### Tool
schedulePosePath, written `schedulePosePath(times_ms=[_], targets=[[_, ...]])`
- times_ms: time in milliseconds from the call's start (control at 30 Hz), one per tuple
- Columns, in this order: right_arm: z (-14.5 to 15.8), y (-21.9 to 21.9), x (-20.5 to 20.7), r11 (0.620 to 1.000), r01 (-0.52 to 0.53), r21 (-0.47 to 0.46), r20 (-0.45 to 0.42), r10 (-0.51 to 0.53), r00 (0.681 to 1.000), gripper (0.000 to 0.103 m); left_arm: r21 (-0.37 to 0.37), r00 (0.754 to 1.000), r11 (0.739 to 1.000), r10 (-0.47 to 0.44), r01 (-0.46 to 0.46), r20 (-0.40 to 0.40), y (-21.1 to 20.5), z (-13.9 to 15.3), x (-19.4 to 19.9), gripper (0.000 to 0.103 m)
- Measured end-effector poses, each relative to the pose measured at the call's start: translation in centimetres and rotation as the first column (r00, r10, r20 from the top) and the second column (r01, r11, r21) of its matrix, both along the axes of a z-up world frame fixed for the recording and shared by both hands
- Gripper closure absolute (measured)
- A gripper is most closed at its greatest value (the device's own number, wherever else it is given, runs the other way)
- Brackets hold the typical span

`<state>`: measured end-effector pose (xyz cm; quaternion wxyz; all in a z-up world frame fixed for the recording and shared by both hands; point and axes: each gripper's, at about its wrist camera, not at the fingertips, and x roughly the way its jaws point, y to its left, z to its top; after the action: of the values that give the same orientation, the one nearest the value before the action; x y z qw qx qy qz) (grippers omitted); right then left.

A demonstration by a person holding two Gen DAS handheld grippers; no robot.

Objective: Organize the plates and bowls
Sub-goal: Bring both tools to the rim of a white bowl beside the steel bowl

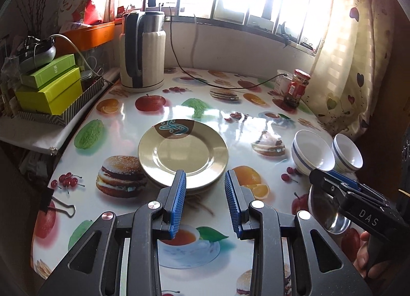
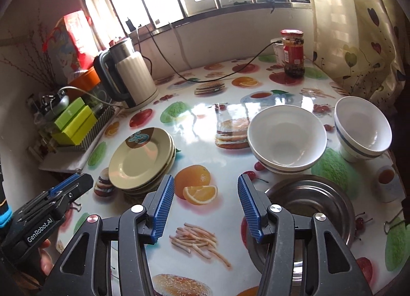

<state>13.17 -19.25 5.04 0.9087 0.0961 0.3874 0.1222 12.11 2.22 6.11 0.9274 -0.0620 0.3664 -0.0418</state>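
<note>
A stack of cream plates with a brown and teal motif sits mid-table; it also shows in the right wrist view. My left gripper is open and empty, its tips just short of the stack's near rim. Two white bowls with blue bands stand to the right: a wide one and a taller one. A steel bowl sits near the front. My right gripper is open and empty above the tablecloth, left of the steel bowl.
A white kettle with its cord stands at the back left. A red-lidded jar and a white cup stand at the back right. Green boxes sit in a tray off the table's left edge. A curtain hangs at right.
</note>
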Motion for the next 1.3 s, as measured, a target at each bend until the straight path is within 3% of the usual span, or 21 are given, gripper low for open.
schedulePosePath(times_ms=[567,900,1300], targets=[[0.8,-7.3,-0.1,0.992,0.126,-0.028,0.020,-0.125,0.992,0.051,-0.014,0.989,0.989,-0.149,0.149,0.006,-6.8,0.4,1.8,0.071],[-0.3,-11.0,2.5,0.987,0.158,-0.032,-0.003,-0.158,0.987,0.051,-0.091,0.970,0.967,-0.241,0.237,-0.032,-10.6,-0.3,6.1,0.071],[-1.8,-12.0,6.0,0.991,0.124,-0.051,-0.030,-0.125,0.992,0.051,-0.075,0.946,0.949,-0.313,0.307,-0.087,-15.1,-2.2,11.2,0.071]])
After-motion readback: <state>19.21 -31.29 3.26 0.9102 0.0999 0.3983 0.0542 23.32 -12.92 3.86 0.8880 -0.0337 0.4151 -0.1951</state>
